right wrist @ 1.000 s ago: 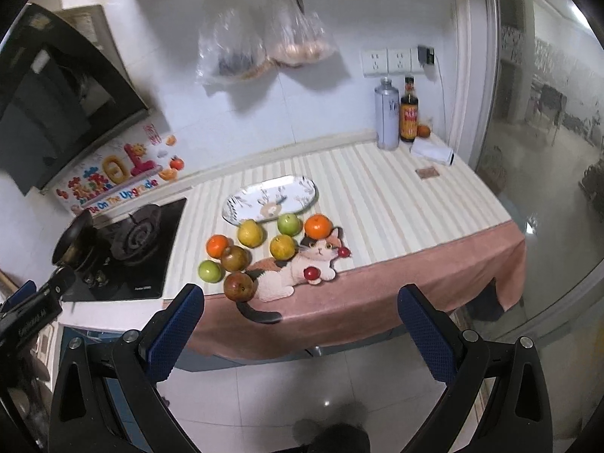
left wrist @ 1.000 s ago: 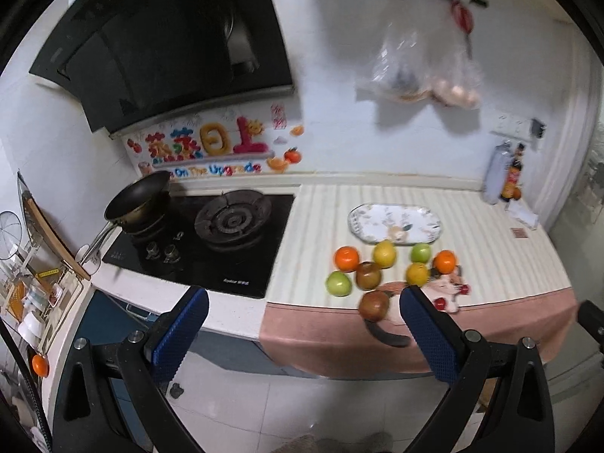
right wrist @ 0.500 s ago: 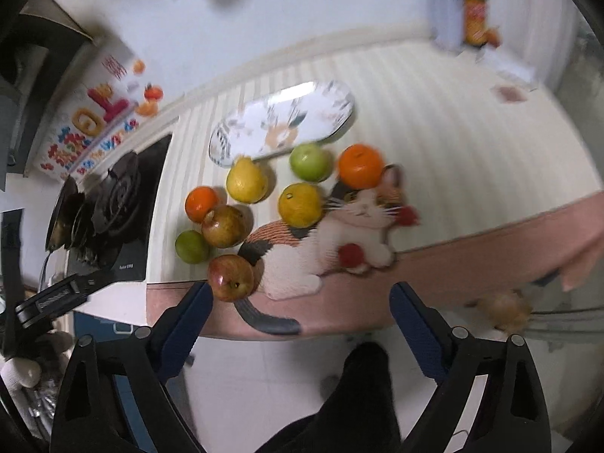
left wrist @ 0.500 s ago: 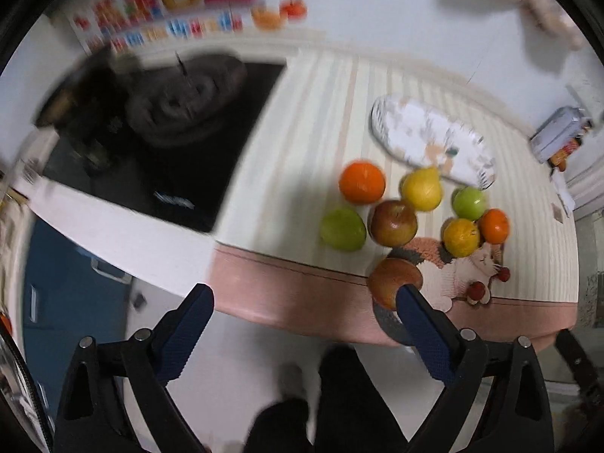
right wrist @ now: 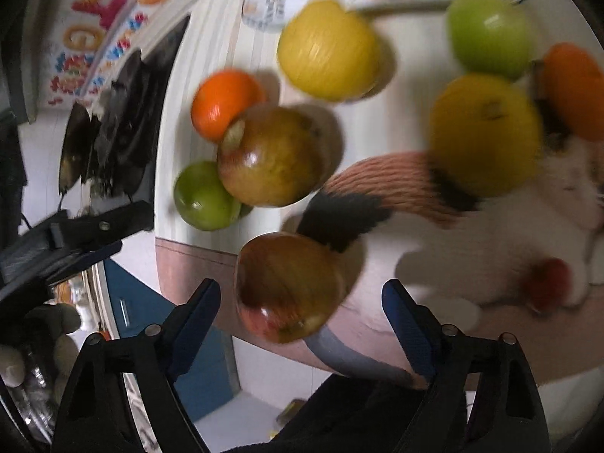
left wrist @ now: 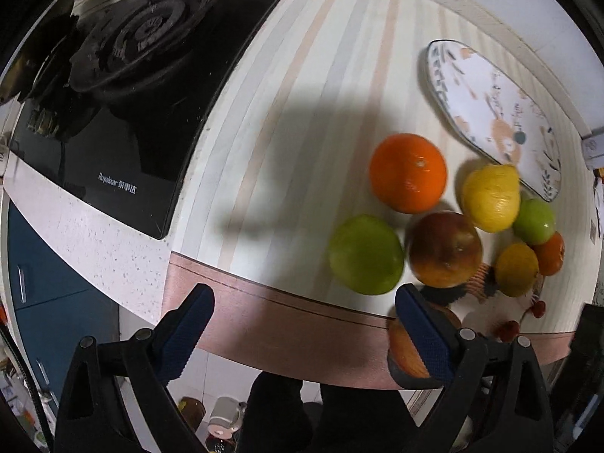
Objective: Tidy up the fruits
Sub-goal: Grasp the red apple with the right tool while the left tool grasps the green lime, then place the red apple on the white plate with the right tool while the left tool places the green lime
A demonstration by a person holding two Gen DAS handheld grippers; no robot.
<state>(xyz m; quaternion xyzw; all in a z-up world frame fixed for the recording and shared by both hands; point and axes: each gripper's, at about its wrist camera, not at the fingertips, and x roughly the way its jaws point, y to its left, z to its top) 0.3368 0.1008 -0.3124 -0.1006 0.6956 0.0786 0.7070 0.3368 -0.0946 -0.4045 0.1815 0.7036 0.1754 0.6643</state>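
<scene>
Several fruits lie on the striped counter beside an oval patterned plate (left wrist: pixel 490 113): an orange (left wrist: pixel 407 171), a green apple (left wrist: pixel 366 255), a red-brown apple (left wrist: pixel 445 249), a yellow pear (left wrist: pixel 490 198) and more behind them. My left gripper (left wrist: pixel 305 313) points down over the counter's front edge, open and with no fruit in it, the green apple just beyond its right finger. My right gripper (right wrist: pixel 302 302) hangs over another red apple (right wrist: pixel 287 287) at the tail of the cat-shaped mat (right wrist: pixel 490 245). Its jaws are closing with that apple between them, and the pads stand clear of it.
A black gas stove (left wrist: pixel 132 75) with a burner fills the counter's left part. The pink cloth border (left wrist: pixel 283 321) marks the front edge, with floor and blue cabinet doors (left wrist: pixel 49 283) below. A person's dark trouser legs show at the bottom of both views.
Both grippers have dropped from a high view of the kitchen to close over the counter, tilting downward. The fruits now fill the views. The right jaws have narrowed around the front red apple.
</scene>
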